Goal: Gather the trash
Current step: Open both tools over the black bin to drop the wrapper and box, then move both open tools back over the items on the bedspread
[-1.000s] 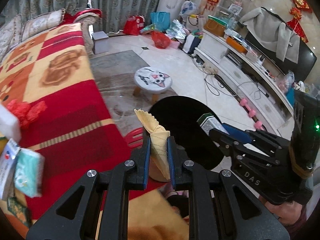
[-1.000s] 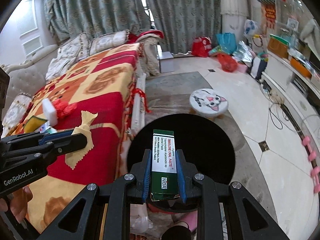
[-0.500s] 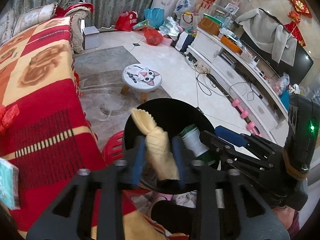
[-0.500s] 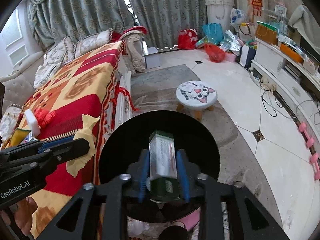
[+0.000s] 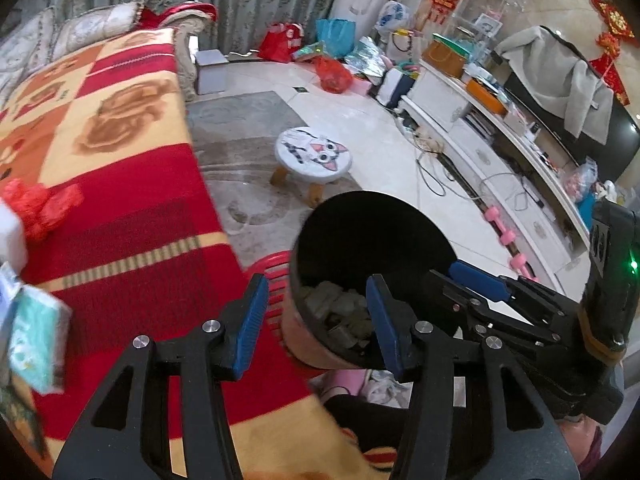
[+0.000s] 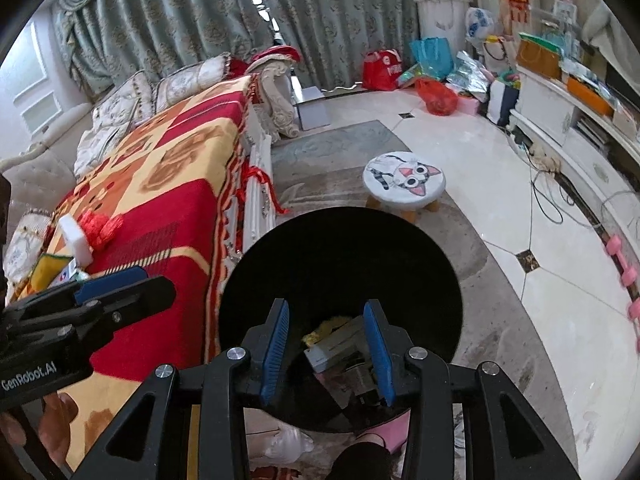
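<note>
Gone from the left gripper [image 5: 316, 320] is the crinkled yellow wrapper: its blue-padded jaws have just been opening and stand apart, empty, over the round black bin [image 5: 372, 248] beside the red-and-yellow blanket [image 5: 120, 200]. From the right wrist, the right gripper [image 6: 326, 344] has likewise parted, the green-and-white box [image 6: 340, 350] lying in the bin [image 6: 340, 256] below its fingers on the tiled floor [image 6: 560, 280].
</note>
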A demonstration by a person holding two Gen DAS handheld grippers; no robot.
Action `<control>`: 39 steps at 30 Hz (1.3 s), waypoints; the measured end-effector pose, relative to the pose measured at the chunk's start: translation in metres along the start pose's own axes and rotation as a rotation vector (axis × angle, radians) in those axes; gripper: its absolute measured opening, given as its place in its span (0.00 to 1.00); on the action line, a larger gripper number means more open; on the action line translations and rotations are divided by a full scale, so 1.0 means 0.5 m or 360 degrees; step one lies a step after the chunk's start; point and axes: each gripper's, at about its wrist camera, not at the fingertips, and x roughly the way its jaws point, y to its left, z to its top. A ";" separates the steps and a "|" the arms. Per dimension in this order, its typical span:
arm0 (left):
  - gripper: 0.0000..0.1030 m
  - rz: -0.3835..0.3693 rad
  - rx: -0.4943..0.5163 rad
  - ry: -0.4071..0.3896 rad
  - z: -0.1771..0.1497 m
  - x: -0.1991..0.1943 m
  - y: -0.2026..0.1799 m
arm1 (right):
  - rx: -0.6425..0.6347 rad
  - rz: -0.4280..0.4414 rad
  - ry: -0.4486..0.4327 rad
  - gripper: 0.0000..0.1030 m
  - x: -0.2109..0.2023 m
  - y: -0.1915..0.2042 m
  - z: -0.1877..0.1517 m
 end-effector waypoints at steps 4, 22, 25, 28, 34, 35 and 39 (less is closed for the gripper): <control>0.48 0.0082 -0.0013 -0.0024 -0.016 -0.025 0.031 | -0.0045 0.0018 0.0007 0.36 -0.003 0.034 -0.002; 0.48 0.0383 -0.0157 -0.0103 -0.088 -0.157 0.209 | -0.0266 0.0195 0.0070 0.39 0.005 0.235 -0.022; 0.48 0.0425 -0.0203 -0.0113 -0.102 -0.183 0.251 | -0.0300 0.0237 0.0094 0.45 0.013 0.271 -0.029; 0.52 0.0483 -0.0245 -0.0130 -0.118 -0.216 0.301 | -0.0333 0.0290 0.0115 0.58 0.021 0.310 -0.037; 0.59 0.0586 -0.0347 -0.0157 -0.152 -0.275 0.403 | -0.0418 0.0350 0.0181 0.59 0.053 0.402 -0.045; 0.60 0.0599 -0.0353 -0.0156 -0.158 -0.283 0.417 | -0.0419 0.0361 0.0190 0.59 0.060 0.416 -0.045; 0.60 0.0647 -0.0416 -0.0143 -0.173 -0.304 0.474 | -0.0389 0.0414 0.0253 0.60 0.102 0.476 -0.032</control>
